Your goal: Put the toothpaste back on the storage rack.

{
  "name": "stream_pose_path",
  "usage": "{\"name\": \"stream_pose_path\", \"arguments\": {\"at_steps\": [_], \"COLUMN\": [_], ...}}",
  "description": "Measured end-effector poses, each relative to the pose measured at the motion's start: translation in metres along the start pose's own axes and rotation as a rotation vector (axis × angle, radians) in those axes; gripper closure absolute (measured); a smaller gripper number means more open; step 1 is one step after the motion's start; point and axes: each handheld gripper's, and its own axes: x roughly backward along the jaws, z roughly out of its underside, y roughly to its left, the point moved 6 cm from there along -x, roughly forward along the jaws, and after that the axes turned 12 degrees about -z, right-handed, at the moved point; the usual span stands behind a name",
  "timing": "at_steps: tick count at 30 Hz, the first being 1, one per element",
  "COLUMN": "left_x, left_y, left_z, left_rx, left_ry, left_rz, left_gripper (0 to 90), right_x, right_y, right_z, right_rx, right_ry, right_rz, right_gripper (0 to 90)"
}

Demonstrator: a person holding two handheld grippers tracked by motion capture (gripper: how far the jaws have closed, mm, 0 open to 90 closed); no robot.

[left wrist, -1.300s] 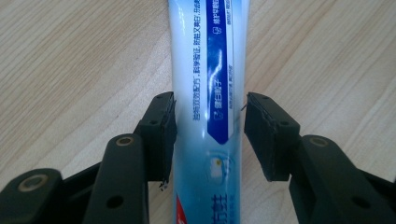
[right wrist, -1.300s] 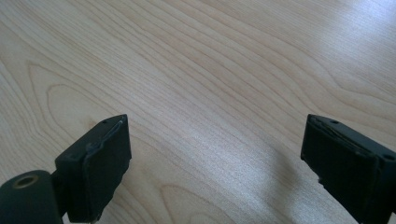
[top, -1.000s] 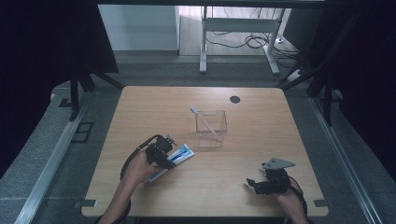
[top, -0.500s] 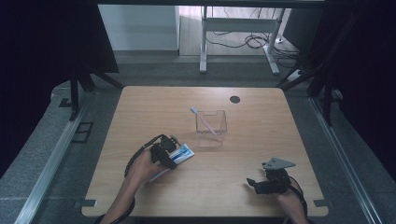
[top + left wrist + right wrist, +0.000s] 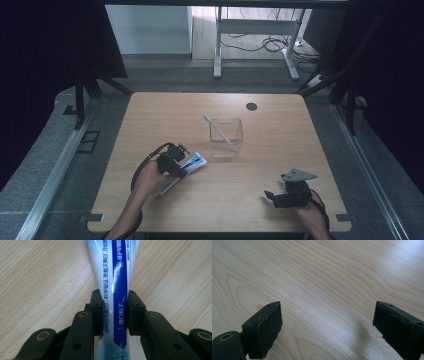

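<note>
A white and blue toothpaste tube point(image 5: 186, 170) point(image 5: 116, 282) lies flat on the wooden table point(image 5: 280, 145), left of centre. My left gripper point(image 5: 175, 165) point(image 5: 115, 312) has just been closing on it, and both pads now press the tube's sides. Behind it stands a clear plastic box point(image 5: 226, 137) with a toothbrush point(image 5: 216, 128) leaning in it. My right gripper point(image 5: 272, 196) point(image 5: 327, 327) rests near the table's front right, jaws wide apart over bare wood with nothing between them.
A dark round hole point(image 5: 251, 106) sits in the table near its far edge. Metal table legs and cables point(image 5: 260, 42) stand on the floor beyond the table. Dark curtains flank both sides.
The left gripper's jaws have closed onto the toothpaste tube. Neither hand has shifted, and the right gripper is unchanged.
</note>
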Motion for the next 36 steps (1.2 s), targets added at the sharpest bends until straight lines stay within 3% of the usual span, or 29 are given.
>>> {"name": "stream_pose_path", "arguments": {"at_steps": [9,26,36], "left_x": [0.005,0.031,0.049], "left_y": [0.002,-0.002,0.001], "left_z": [0.001,-0.006,-0.007], "left_rx": [0.009,0.002,0.002], "left_ry": [-0.034,-0.112,-0.164], "left_rz": [0.025,0.032,0.039], "left_gripper": [72.6,72.4,72.4], "right_x": [-0.001,-0.004,-0.005], "right_y": [0.000,0.000,0.000], "right_z": [0.001,0.003,0.004], "right_rx": [-0.004,-0.033,-0.034], "right_ry": [0.002,0.004,0.003], "right_rz": [-0.002,-0.051,-0.047], "right_gripper": [8.6,0.4,0.0]}}
